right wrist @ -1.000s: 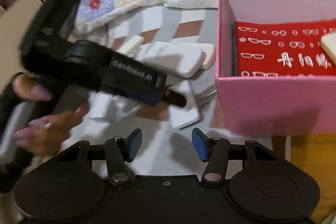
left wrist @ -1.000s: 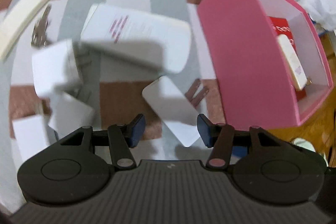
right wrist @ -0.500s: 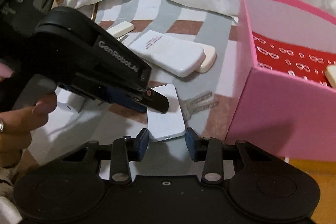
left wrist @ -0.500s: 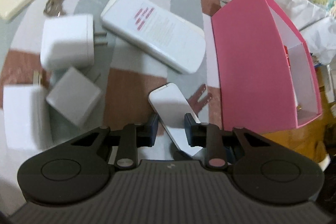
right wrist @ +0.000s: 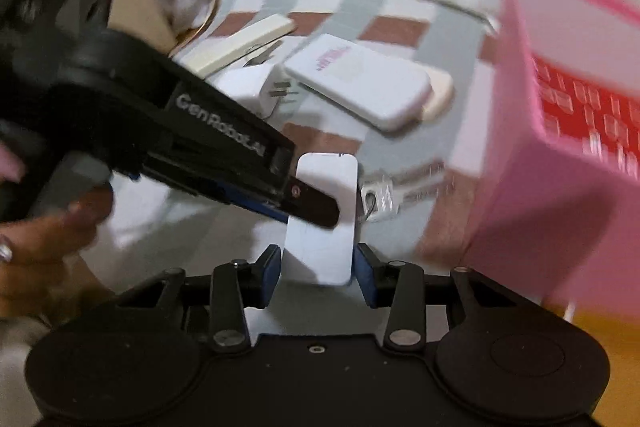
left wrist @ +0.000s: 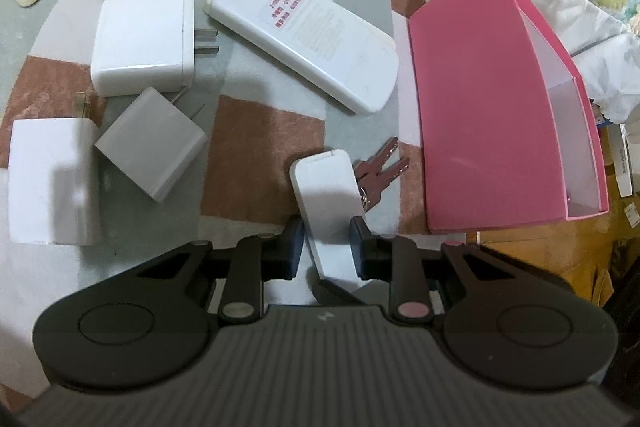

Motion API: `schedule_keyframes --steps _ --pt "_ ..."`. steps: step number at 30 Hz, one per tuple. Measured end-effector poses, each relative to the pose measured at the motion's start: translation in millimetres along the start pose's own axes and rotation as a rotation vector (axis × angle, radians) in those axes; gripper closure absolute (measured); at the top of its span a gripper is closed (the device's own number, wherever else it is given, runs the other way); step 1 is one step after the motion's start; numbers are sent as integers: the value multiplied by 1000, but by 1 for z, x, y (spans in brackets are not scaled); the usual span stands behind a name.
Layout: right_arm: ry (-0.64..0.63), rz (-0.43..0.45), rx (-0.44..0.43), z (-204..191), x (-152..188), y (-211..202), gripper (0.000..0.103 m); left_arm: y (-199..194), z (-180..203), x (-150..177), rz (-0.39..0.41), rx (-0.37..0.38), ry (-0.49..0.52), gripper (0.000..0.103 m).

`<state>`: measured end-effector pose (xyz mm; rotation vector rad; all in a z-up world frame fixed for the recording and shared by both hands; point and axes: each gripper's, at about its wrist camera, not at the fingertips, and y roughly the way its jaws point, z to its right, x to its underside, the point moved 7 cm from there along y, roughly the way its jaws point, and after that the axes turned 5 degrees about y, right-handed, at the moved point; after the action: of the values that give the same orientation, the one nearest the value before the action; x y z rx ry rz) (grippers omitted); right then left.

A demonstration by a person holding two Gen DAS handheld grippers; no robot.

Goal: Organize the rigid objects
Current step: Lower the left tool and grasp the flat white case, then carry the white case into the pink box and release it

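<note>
Both grippers have closed in on the small white slab (left wrist: 326,195) since a second ago.
Left gripper (left wrist: 326,247) and right gripper (right wrist: 316,267) each clamp it beside keys (left wrist: 378,171); only the right view shows the pink box's (right wrist: 560,163) red-printed interior.

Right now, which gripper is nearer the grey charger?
Left. The left gripper is beside the grey charger; the right gripper is farther, beyond it. Both have just been closing on the white fob.
</note>
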<state>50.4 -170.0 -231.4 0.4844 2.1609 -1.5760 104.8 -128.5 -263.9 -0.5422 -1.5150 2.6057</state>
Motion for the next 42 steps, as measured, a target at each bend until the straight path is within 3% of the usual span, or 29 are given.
schedule_keyframes --steps 5,9,21,32,37,42 --pt "-2 -7 40 -3 0 -2 58 -1 6 5 21 -16 32 75" --pt "80 7 36 1 2 -5 58 -2 17 12 8 -15 73 75" --pt "125 116 25 -7 3 -39 59 -35 59 25 94 -123 315 78" --pt "129 287 -11 -11 -14 -129 59 -115 112 17 198 -21 374 83" --pt "185 311 -11 17 -26 -162 59 -120 157 -1 180 4 426 84" --pt "215 283 20 58 -36 -173 59 -100 195 -24 128 25 423 84"
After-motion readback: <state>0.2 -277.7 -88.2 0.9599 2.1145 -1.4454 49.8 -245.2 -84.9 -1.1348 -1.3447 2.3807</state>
